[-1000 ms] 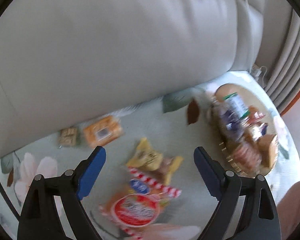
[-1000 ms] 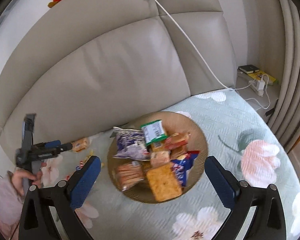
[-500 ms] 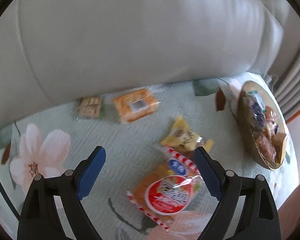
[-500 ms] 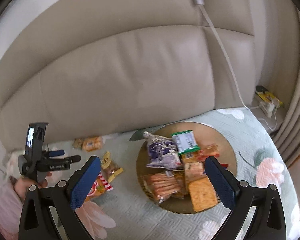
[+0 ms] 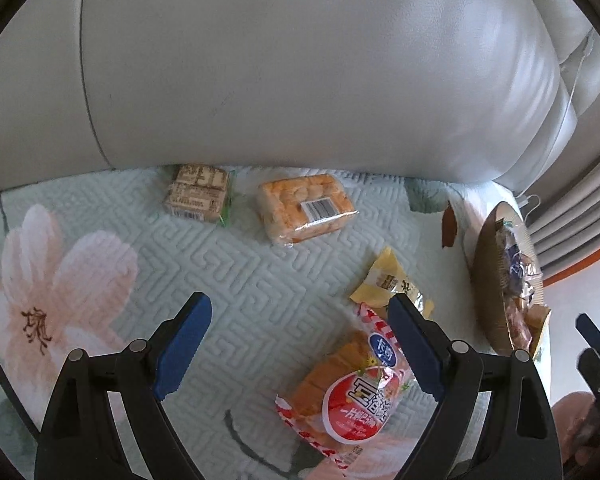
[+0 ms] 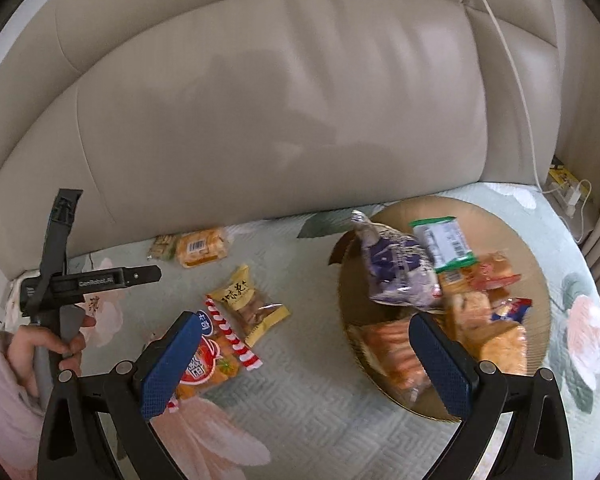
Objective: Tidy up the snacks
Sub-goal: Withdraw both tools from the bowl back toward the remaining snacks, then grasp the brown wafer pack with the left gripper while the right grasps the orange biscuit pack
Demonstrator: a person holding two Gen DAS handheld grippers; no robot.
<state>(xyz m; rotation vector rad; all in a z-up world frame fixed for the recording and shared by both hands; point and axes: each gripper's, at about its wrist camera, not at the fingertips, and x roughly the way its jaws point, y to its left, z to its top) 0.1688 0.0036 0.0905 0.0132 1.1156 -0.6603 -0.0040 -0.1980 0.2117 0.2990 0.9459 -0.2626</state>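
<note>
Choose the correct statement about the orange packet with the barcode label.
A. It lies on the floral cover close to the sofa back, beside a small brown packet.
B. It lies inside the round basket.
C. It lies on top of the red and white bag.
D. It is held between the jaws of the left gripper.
A: the orange packet lies on the floral cover at the foot of the sofa back, next to the small brown packet.

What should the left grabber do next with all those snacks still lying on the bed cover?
Probably lower the open left gripper onto the red-and-white snack bag and close on it. That bag lies nearest, just under the right-hand blue finger, and both grippers are empty. Four packets still lie loose on the cover, while the round tray already holds the others.
</note>
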